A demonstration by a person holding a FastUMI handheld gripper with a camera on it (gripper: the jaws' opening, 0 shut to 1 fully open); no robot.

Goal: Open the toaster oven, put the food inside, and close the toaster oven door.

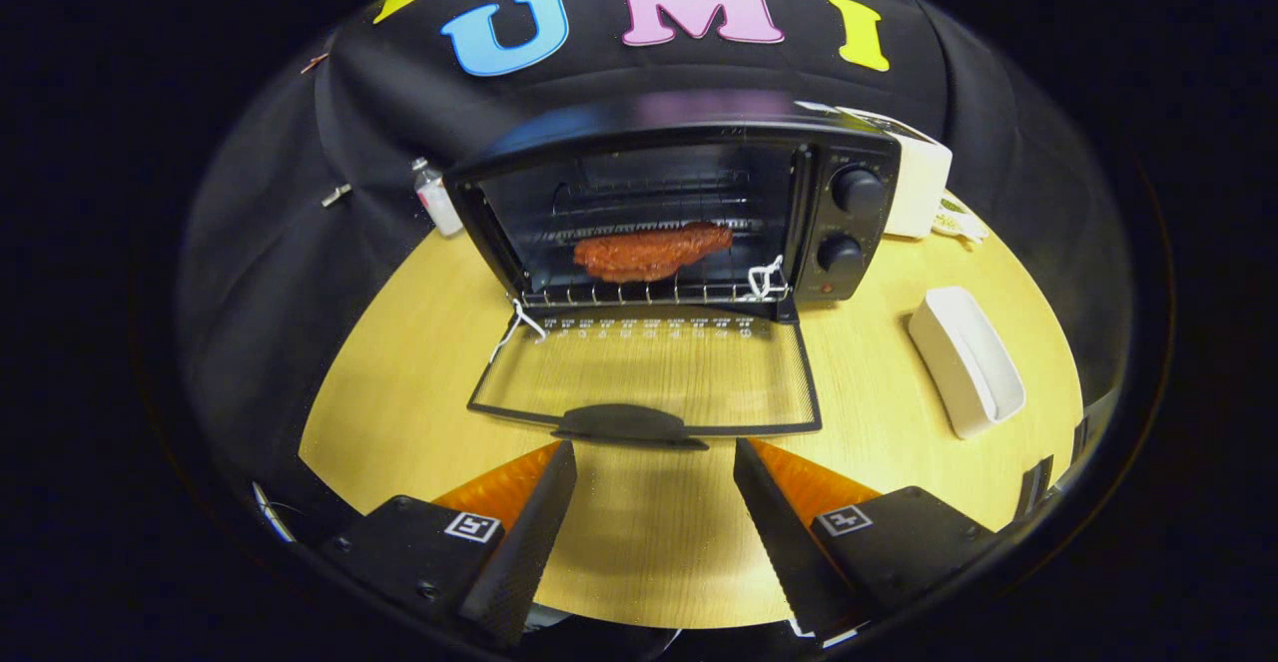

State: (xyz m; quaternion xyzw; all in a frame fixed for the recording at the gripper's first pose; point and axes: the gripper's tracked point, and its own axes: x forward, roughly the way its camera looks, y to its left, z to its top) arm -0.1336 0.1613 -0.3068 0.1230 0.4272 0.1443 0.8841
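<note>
Hand-held gripper [654, 457] with its two fingers spread wide and holding nothing, poised just short of the door handle [627, 423] of the toaster oven [679, 208], which stands on a light wooden table [869, 362]. The glass door [649, 367] lies folded fully down, flat toward the fingers, its handle just ahead of the gap between them. The food [651, 251], a reddish-brown slab resembling a cut of meat, already rests on the wire rack [649, 293] inside the open cavity. Judged from this, only closing remains. The door is likely stiff and hinged at its base, light enough to swing, with smooth glass that offers poor purchase; the raised handle at the free edge is the sensible place to grip or lift from beneath. A white tray [966, 362] sits well apart, beside the oven.
</note>
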